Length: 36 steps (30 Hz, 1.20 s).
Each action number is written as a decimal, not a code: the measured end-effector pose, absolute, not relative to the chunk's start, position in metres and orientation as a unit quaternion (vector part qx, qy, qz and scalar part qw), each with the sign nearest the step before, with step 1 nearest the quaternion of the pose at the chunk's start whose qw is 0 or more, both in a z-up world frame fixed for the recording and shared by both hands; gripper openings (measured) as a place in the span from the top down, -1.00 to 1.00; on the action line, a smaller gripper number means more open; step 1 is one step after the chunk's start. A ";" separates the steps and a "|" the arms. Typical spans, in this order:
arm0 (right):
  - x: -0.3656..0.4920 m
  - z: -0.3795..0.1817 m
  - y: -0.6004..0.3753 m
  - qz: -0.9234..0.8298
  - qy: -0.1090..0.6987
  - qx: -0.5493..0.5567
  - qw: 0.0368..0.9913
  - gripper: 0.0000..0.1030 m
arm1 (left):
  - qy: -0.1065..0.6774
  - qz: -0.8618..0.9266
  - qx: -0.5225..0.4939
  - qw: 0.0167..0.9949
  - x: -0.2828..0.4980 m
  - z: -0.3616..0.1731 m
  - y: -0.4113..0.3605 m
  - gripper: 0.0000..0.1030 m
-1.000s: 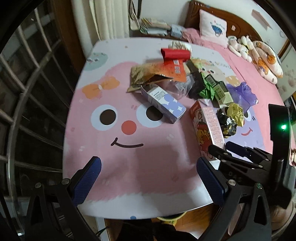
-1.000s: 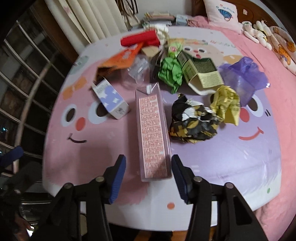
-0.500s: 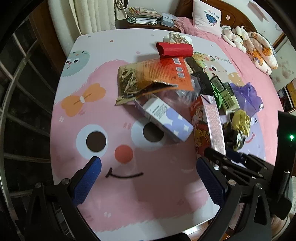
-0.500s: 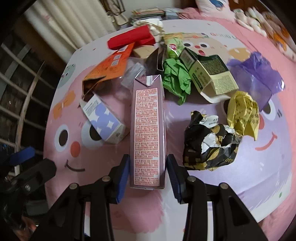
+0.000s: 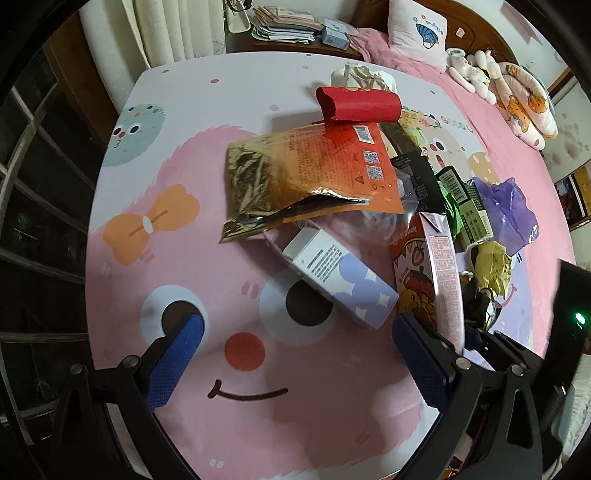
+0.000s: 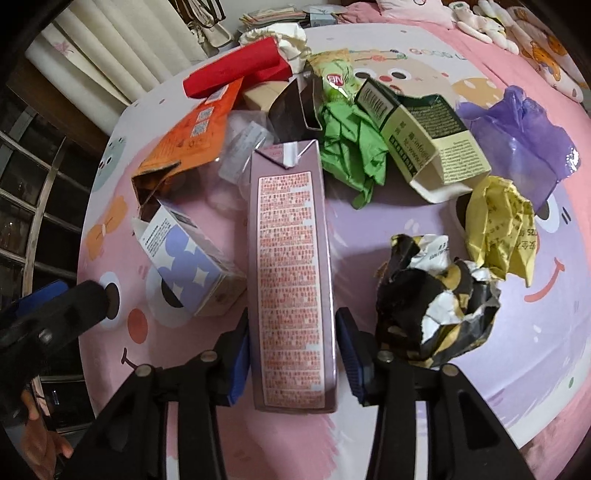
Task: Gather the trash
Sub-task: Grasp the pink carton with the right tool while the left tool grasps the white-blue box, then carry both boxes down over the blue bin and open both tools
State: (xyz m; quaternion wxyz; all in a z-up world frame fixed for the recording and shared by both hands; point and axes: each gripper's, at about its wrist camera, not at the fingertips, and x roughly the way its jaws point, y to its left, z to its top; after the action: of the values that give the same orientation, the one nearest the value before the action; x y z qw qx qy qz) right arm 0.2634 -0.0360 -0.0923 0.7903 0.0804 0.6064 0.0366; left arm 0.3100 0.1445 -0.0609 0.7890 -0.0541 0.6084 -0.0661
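Observation:
A pile of trash lies on a table with a pink cartoon cover (image 5: 258, 424). My right gripper (image 6: 292, 325) is shut on the near end of a long pink milk carton (image 6: 288, 240), one blue pad against each side. The carton (image 5: 439, 266) still rests on the table. My left gripper (image 5: 295, 332) hangs open over the cartoon face with nothing between its pads. Just beyond it lies a white and purple box (image 5: 340, 277), partly under an orange and gold pouch (image 5: 306, 177). A black and gold crumpled wrapper (image 6: 432, 306) sits right of the carton.
Further trash: a red roll (image 5: 358, 103), green crumpled paper (image 6: 351, 147), a green and cream box (image 6: 424, 140), a purple bag (image 6: 517, 133), yellow crumpled paper (image 6: 498, 229). A bed with a pillow (image 5: 417, 26) stands behind; window bars (image 5: 37, 221) are at the left.
The left gripper has moved forward and down over the table, nearer the pile. The right gripper has slid along the pink carton and its pads have narrowed onto the carton's sides.

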 end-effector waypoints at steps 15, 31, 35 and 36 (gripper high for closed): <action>0.250 -0.068 -0.066 0.027 0.582 0.127 0.803 0.21 | 0.652 -0.027 -0.051 0.756 0.354 -0.107 0.112 -0.96; 0.206 -0.045 -0.072 0.037 0.586 0.130 0.799 0.21 | 0.614 -0.080 -0.004 0.785 0.296 -0.102 0.106 0.33; 0.187 -0.034 -0.078 0.051 0.584 0.118 0.802 0.21 | 0.575 -0.076 0.009 0.815 0.262 -0.076 0.108 0.33; 0.183 -0.032 -0.080 0.056 0.583 0.115 0.803 0.21 | 0.570 -0.075 0.009 0.818 0.254 -0.072 0.108 0.33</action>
State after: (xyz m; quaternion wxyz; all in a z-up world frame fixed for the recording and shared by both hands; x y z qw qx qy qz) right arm 0.1825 -0.0799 -0.0316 0.8026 0.1153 0.5827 0.0557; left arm 0.2542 0.1078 -0.0722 0.8182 0.0089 0.5700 -0.0745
